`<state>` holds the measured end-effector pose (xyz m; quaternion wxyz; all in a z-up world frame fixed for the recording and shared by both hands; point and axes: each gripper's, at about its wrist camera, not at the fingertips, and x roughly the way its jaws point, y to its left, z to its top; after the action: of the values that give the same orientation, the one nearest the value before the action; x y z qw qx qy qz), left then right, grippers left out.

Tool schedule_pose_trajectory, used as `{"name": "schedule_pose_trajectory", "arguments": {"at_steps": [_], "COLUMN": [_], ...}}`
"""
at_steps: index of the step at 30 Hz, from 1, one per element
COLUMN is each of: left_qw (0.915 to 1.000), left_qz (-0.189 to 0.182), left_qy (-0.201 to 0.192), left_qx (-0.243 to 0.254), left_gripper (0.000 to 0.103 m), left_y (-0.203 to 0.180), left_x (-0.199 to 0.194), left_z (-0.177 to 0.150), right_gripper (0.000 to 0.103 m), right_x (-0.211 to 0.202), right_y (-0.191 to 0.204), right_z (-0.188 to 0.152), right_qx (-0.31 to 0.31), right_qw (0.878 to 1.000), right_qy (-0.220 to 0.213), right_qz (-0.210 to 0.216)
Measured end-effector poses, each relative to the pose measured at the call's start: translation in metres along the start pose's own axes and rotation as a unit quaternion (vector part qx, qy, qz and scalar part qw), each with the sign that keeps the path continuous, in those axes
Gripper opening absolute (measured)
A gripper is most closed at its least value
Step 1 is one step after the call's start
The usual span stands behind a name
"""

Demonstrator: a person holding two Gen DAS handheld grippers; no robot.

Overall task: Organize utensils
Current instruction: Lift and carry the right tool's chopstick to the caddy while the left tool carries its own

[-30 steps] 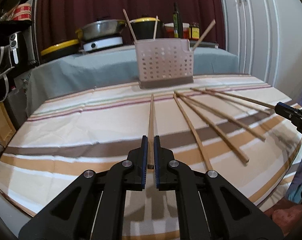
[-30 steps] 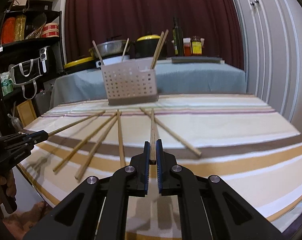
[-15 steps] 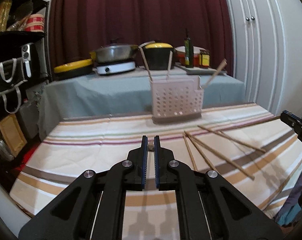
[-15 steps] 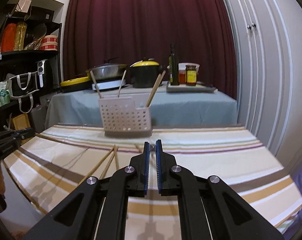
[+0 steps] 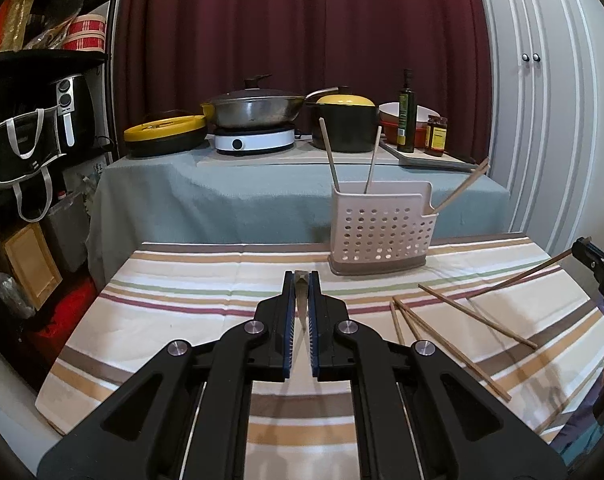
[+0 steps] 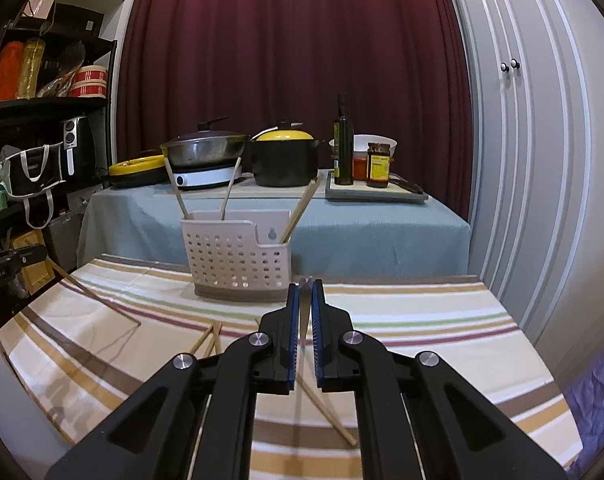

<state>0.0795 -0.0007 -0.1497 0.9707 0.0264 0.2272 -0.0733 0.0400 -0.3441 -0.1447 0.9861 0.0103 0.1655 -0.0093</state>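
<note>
Both grippers hang raised above the striped tablecloth [image 5: 174, 312], levelled toward the perforated utensil basket [image 5: 381, 228]. Left gripper [image 5: 301, 280]: jaws nearly together, clamped on a chopstick [image 5: 302, 300] running end-on between the pads. Right gripper [image 6: 305, 286]: jaws likewise pinched on a chopstick [image 6: 304, 320], though foreshortening makes the grip hard to judge. Ahead of the left jaws and to their right stands the basket, holding three chopsticks. Loose chopsticks [image 5: 453, 340] lie on the cloth right of the left jaws.
</note>
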Motion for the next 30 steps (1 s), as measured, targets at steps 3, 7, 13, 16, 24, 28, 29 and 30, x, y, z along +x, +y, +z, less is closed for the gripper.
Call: {"name": "schedule_pose_trajectory", "arguments": {"at_steps": [3, 7, 13, 16, 24, 28, 29, 30], "left_qw": [1.0000, 1.0000, 0.9999, 0.9999, 0.9999, 1.0000, 0.9999, 0.9999], "left_qz": [0.004, 0.006, 0.010, 0.013, 0.002, -0.001, -0.001, -0.002], "left_qy": [-0.001, -0.003, -0.003, -0.005, -0.003, -0.006, -0.009, -0.010], "left_qx": [0.003, 0.001, -0.001, -0.004, -0.009, -0.007, -0.006, -0.004], "left_gripper": [0.007, 0.007, 0.007, 0.007, 0.007, 0.007, 0.007, 0.007], "left_y": [-0.001, 0.001, 0.004, 0.005, 0.007, 0.004, 0.003, 0.002], "left_x": [0.007, 0.017, 0.031, 0.037, 0.051, 0.052, 0.050, 0.050], "left_z": [0.010, 0.021, 0.036, 0.041, 0.056, 0.065, 0.068, 0.069], "right_gripper": [0.007, 0.007, 0.007, 0.007, 0.007, 0.007, 0.007, 0.007], "right_x": [0.008, 0.017, 0.032, 0.039, 0.051, 0.052, 0.052, 0.052], "right_y": [0.001, 0.001, 0.002, 0.002, -0.004, -0.006, -0.006, -0.006], "right_z": [0.009, 0.018, 0.030, 0.034, 0.047, 0.053, 0.055, 0.057], "right_qx": [-0.003, -0.007, -0.011, -0.012, 0.003, 0.004, 0.003, 0.002], "right_qw": [1.000, 1.000, 1.000, 1.000, 1.000, 0.999, 0.999, 0.999], "right_qy": [-0.005, -0.012, -0.021, -0.024, -0.023, -0.029, -0.031, -0.032], "right_qz": [0.001, 0.002, 0.002, 0.004, 0.015, 0.019, 0.019, 0.019]}}
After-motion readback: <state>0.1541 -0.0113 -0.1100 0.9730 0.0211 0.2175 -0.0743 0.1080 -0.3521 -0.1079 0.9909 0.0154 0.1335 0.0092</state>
